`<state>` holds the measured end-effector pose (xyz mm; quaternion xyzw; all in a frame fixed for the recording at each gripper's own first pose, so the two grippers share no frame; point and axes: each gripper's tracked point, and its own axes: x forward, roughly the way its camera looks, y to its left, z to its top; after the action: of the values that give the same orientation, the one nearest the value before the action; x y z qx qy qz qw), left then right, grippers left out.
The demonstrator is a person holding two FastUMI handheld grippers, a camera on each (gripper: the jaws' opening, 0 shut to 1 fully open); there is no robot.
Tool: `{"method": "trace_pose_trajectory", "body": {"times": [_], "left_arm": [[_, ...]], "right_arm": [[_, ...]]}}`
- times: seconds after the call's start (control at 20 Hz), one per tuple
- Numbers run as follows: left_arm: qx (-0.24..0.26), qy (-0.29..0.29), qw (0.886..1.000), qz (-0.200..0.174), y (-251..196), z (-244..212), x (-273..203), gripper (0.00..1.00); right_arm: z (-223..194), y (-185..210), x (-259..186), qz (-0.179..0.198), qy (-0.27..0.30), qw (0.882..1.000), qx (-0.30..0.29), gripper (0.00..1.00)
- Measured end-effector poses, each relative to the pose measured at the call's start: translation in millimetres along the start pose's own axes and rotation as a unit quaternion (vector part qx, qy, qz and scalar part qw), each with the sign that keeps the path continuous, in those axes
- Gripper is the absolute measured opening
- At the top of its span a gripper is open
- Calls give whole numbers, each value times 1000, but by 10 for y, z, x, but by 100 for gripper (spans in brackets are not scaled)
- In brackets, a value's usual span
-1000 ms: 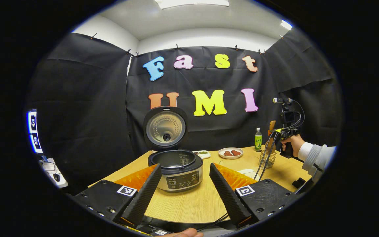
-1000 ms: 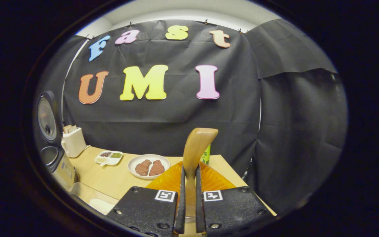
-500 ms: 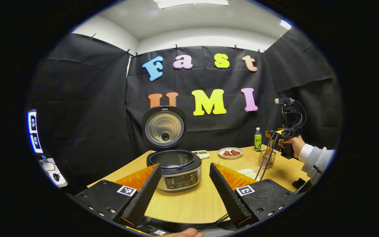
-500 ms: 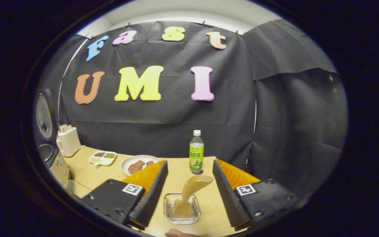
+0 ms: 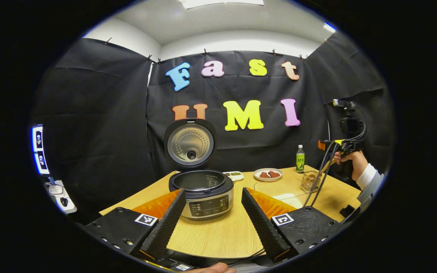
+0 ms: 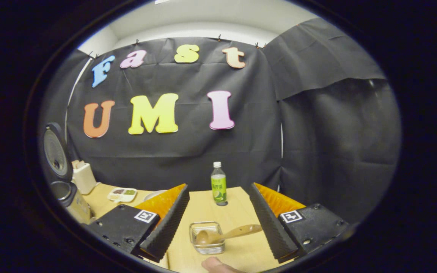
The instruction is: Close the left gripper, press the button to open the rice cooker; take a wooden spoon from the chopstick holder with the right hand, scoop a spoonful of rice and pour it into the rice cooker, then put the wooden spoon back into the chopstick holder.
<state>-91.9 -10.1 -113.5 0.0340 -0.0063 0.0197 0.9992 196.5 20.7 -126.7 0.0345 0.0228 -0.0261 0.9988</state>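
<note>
The right tongs [image 6: 218, 223] are spread above the chopstick holder [image 6: 206, 237], where the wooden spoon [image 6: 224, 234] leans; the left tongs [image 5: 212, 218] are spread before the open rice cooker [image 5: 202, 189] on the worktop [image 5: 222, 235].

No writing here can be made out. The green bottle [image 6: 218, 184] at the back of the table [image 6: 237, 212] wears a label too small to read, and the rice cooker [image 5: 203, 193] has a front panel whose markings are only blurred specks.
</note>
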Motion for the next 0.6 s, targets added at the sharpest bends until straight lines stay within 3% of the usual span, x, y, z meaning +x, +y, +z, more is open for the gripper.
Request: {"method": "trace_pose_trajectory", "body": {"times": [0.25,0.45,0.6], "left_arm": [[-29,-11,1000,-3,52,293,81,94],[-22,-30,999,20,278,698,171,94],[-32,-33,999,15,331,955,314,94]], "right_arm": [[102,83,-547,24,4,1000,19,100],[256,137,-979,25,-5,998,-49,100],[318,251,-1322,39,-6,998,-53,100]]}}
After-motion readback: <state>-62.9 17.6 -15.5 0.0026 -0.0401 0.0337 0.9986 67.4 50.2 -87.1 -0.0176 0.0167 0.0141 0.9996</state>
